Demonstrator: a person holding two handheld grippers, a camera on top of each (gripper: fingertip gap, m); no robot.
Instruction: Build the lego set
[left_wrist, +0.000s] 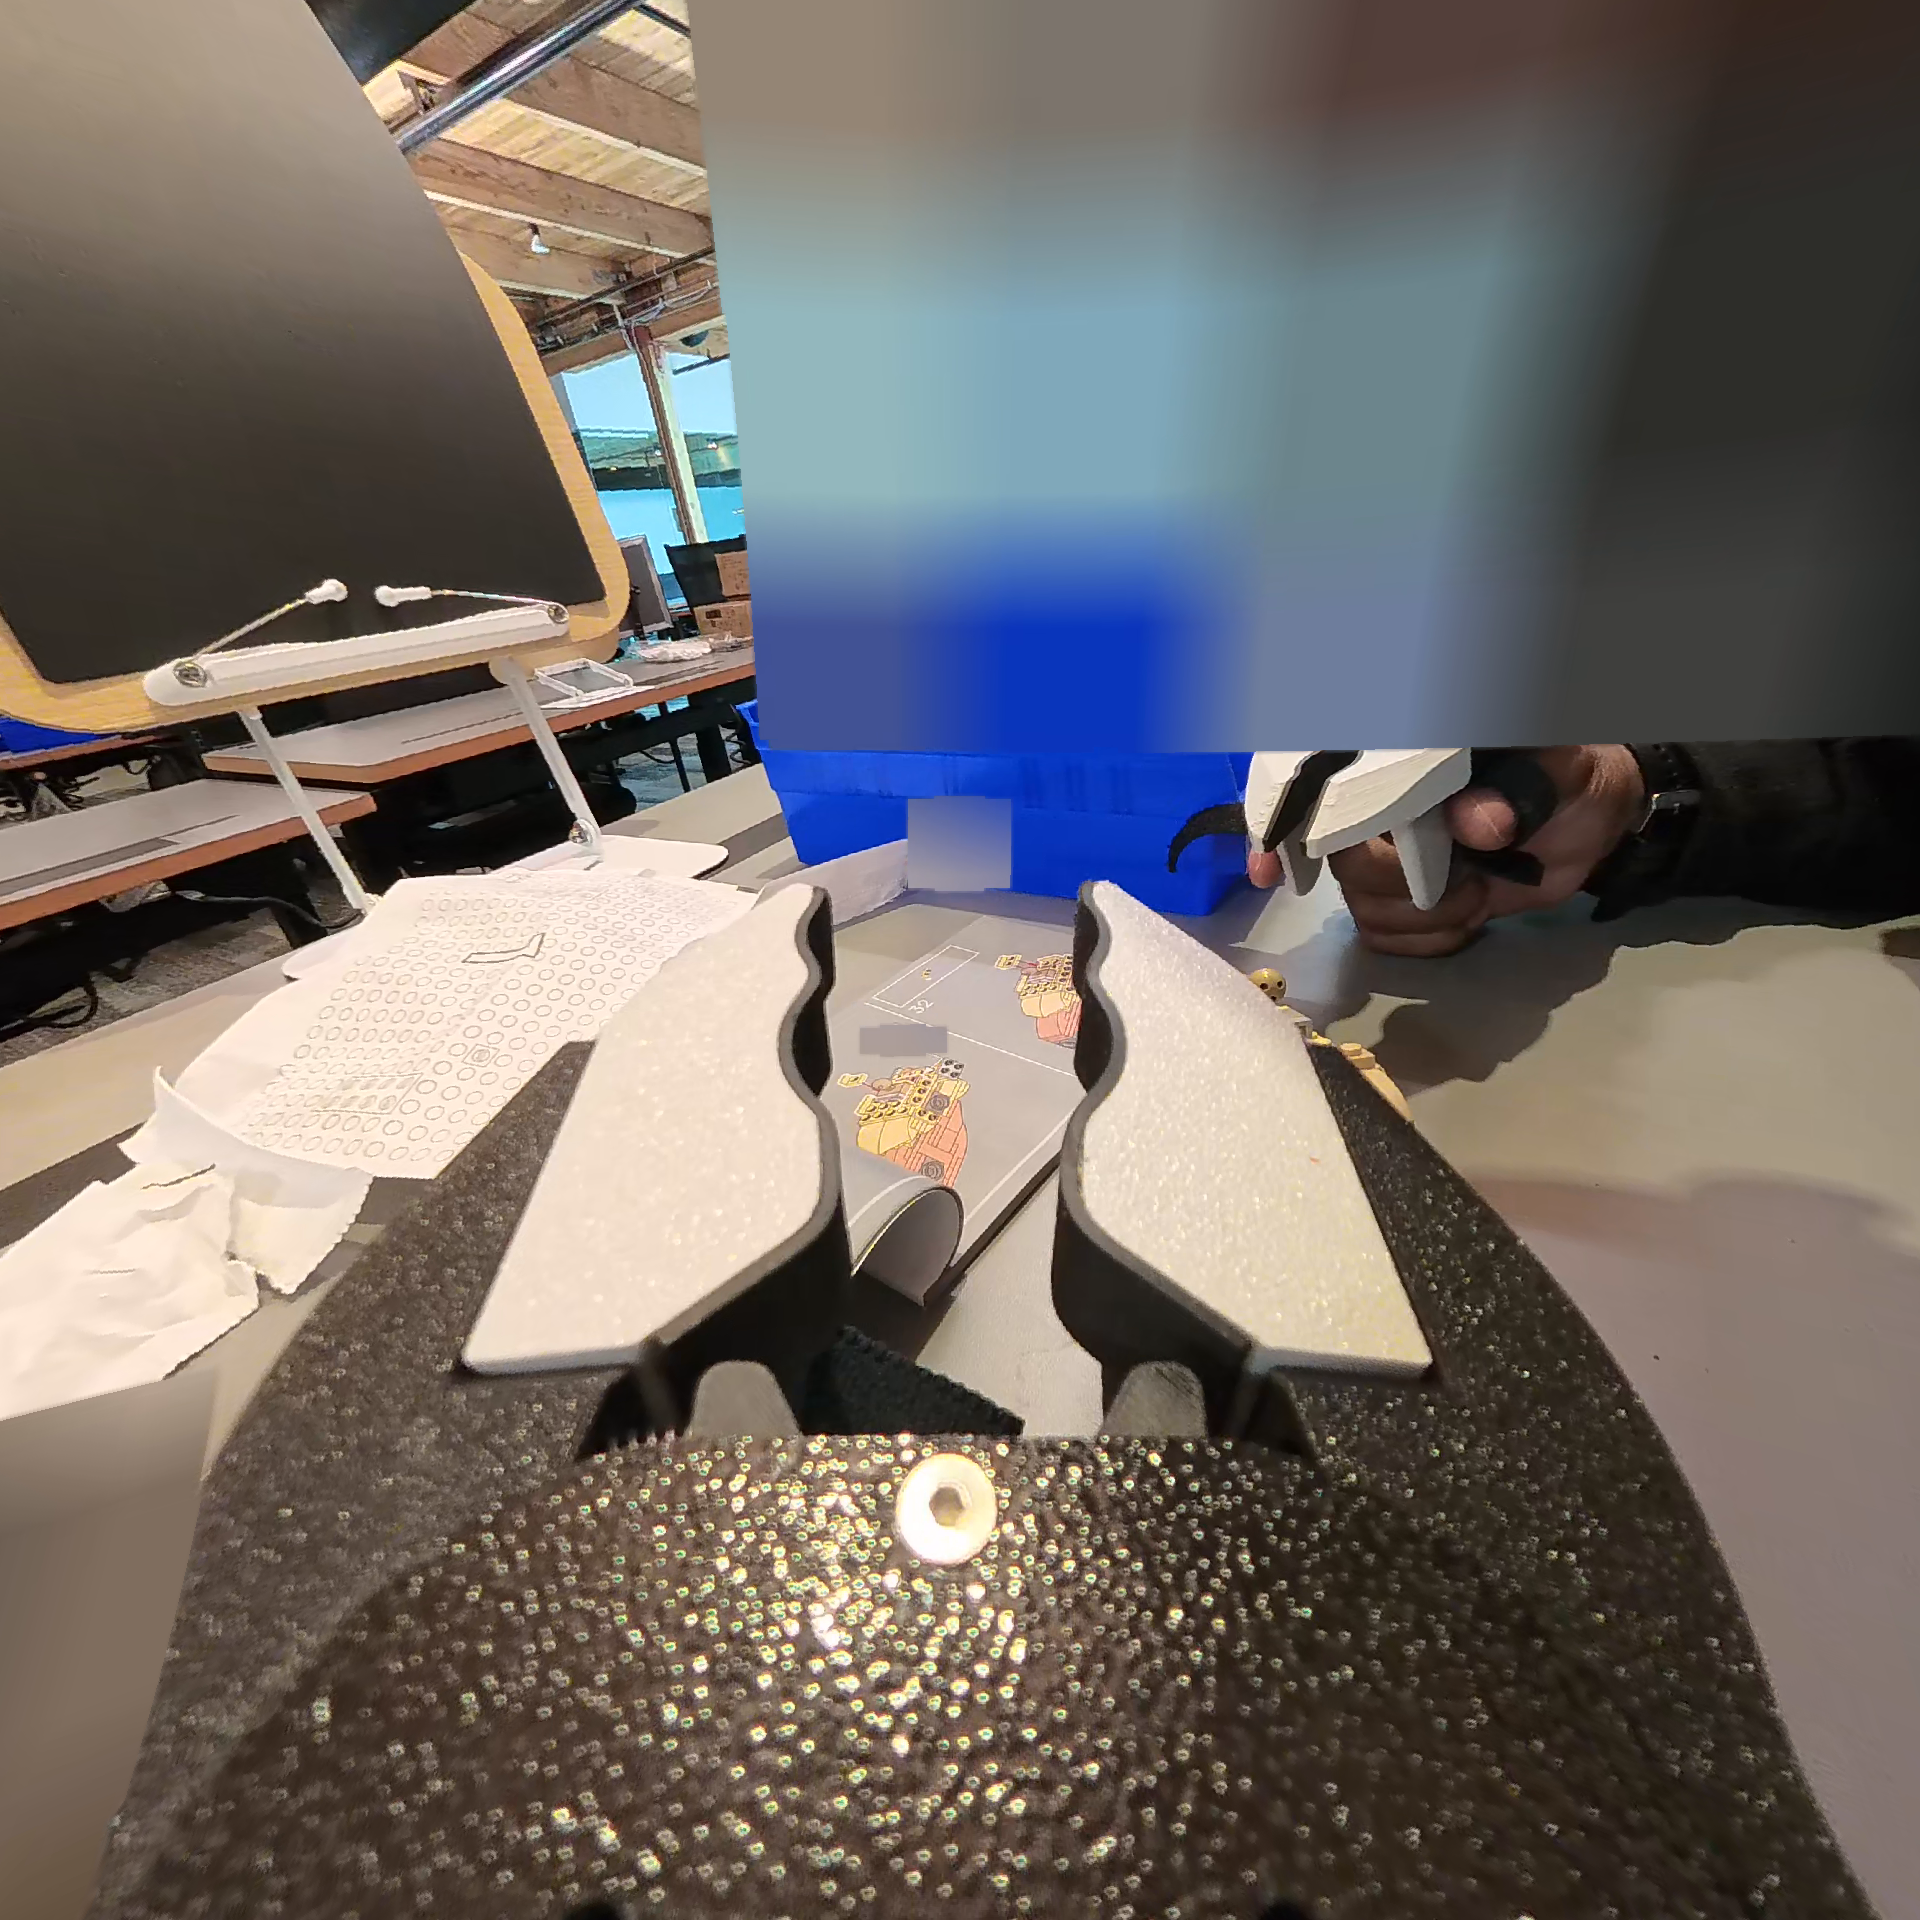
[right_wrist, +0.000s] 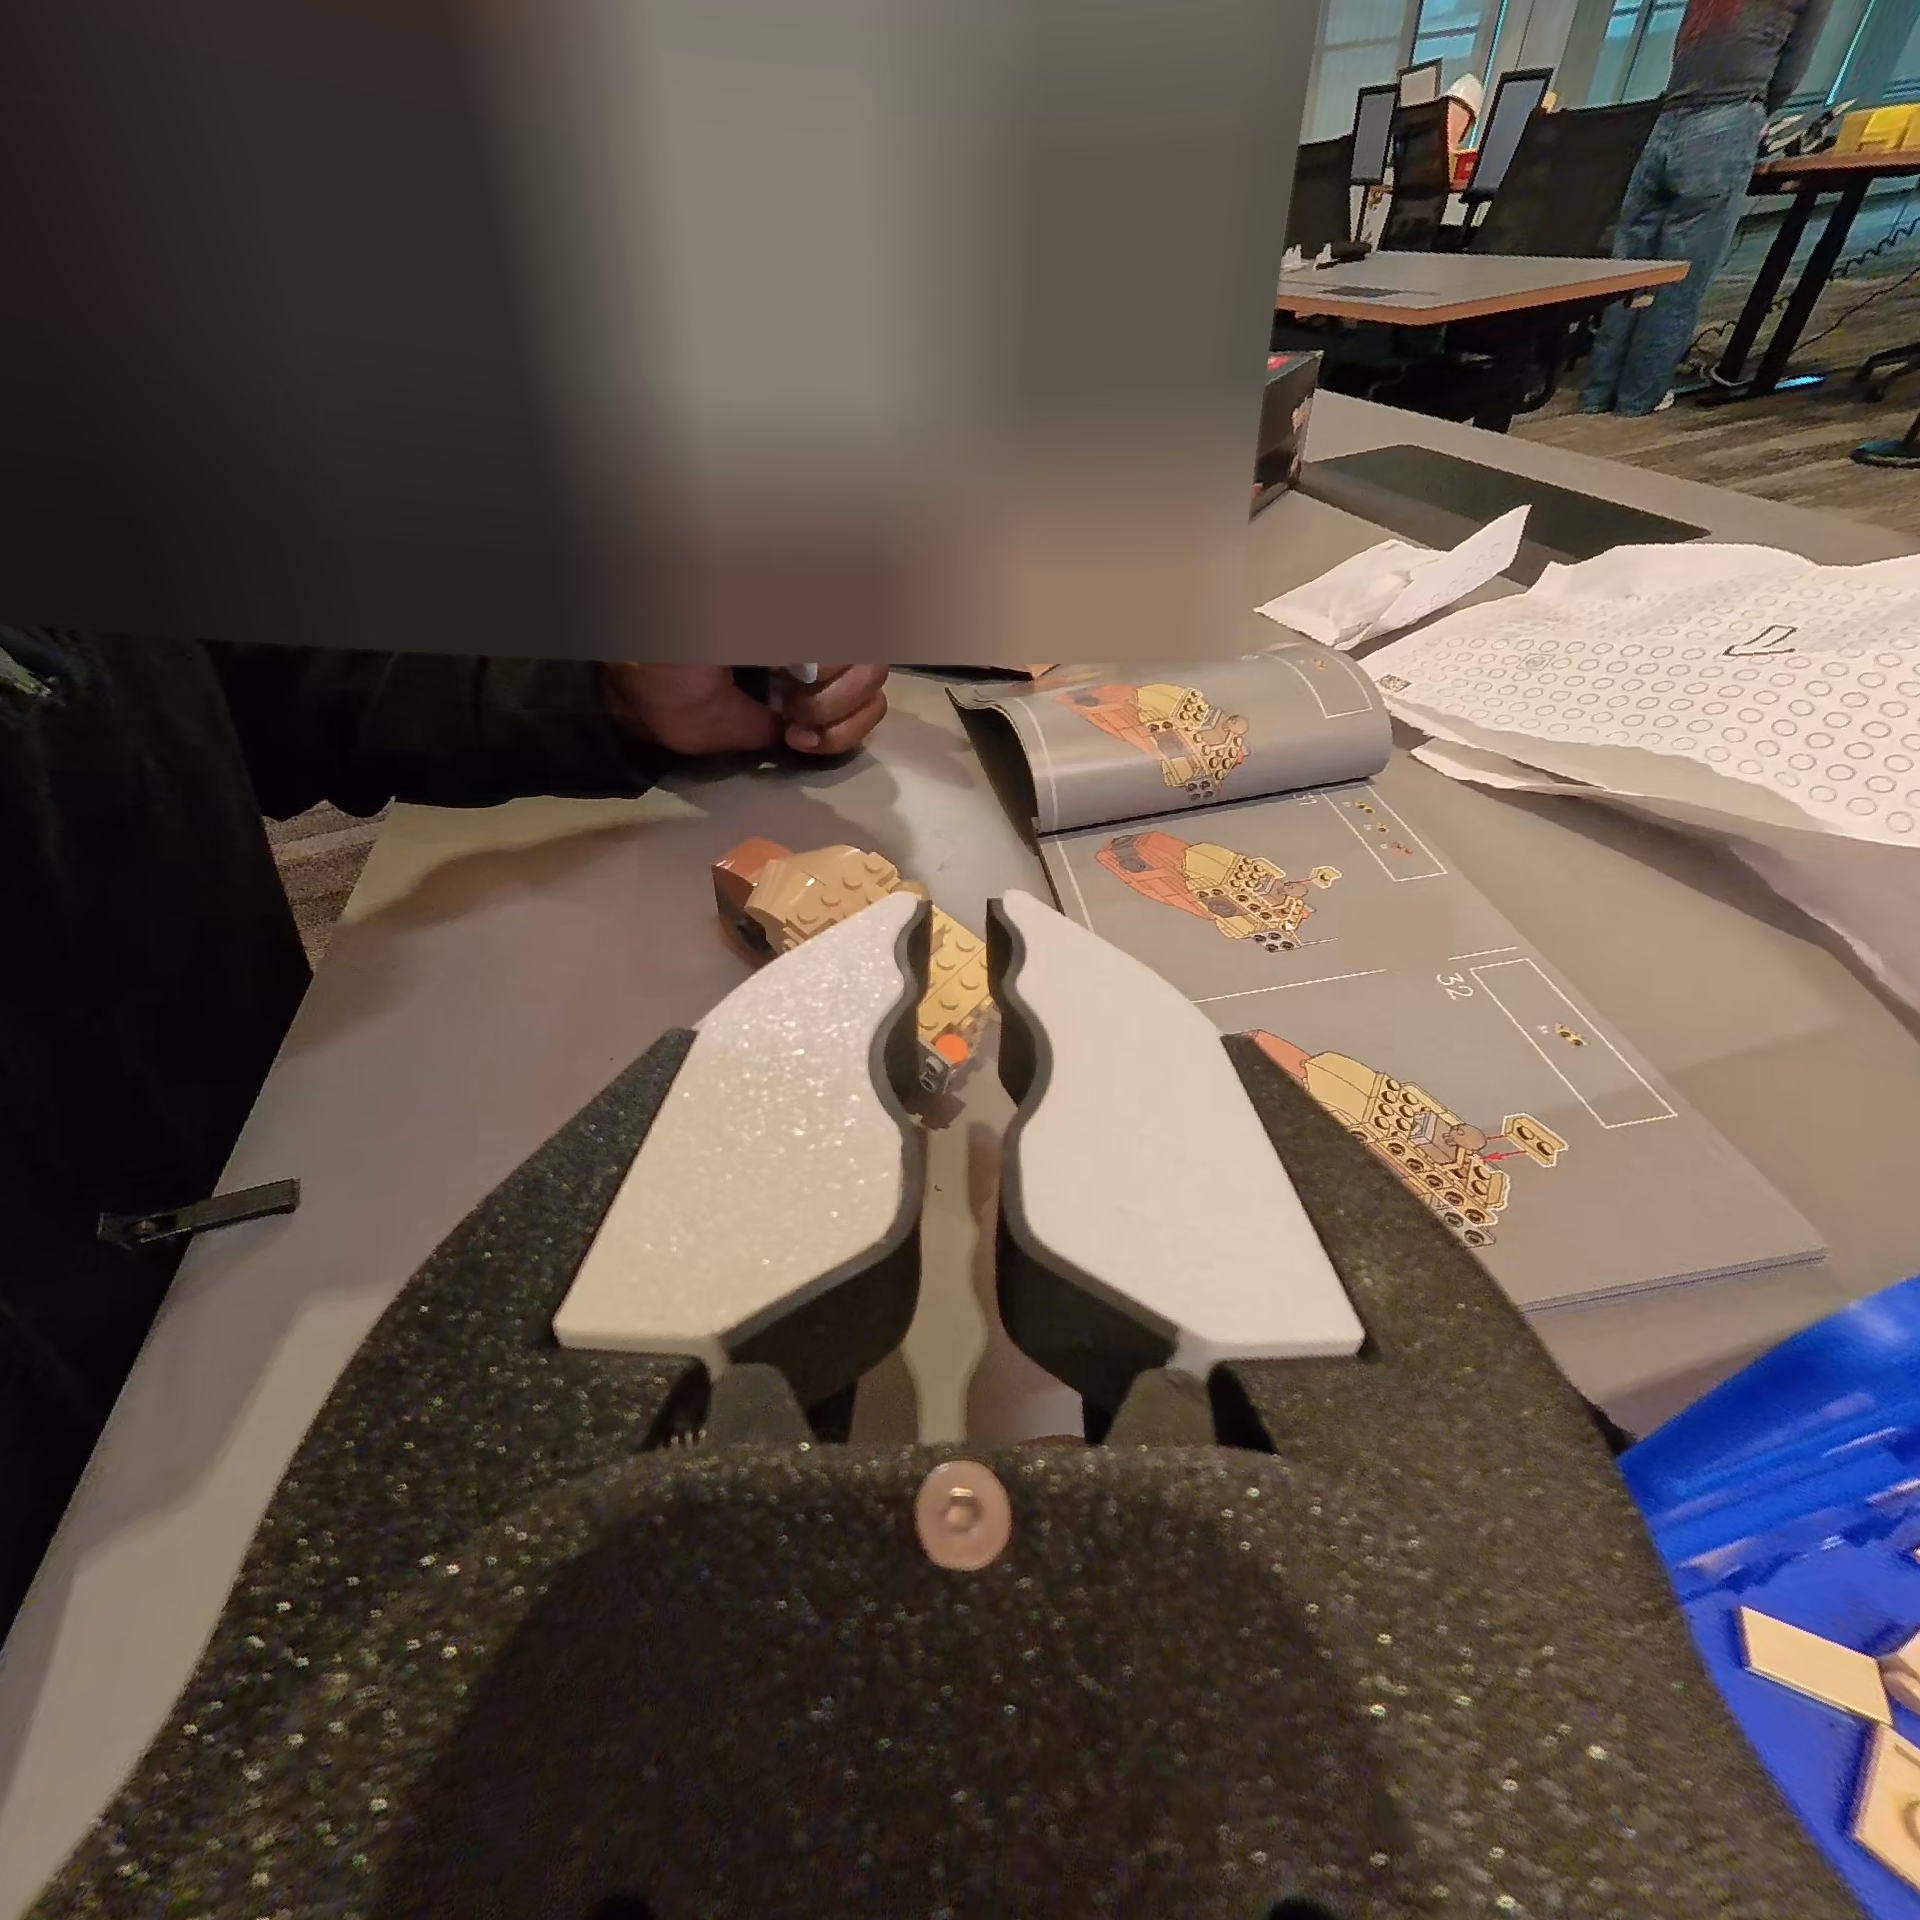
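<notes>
My half-built tan model lies at twelve o'clock beyond my narrowly parted, empty right claw; my left claw gapes empty over the booklet, many steps remaining.

The open booklet on the surface has writing. Each building step on its grey pages has a small white number next to a white-lined box, and tiny counts sit inside the boxes by the little brick pictures. In the left wrist view the booklet shows one such number too, upside down. The big white paper bag is covered in printed rings, with one dark mark in the middle and a small printed square near its edge. The same bag shows a row of tiny signs, too small to read.
</notes>
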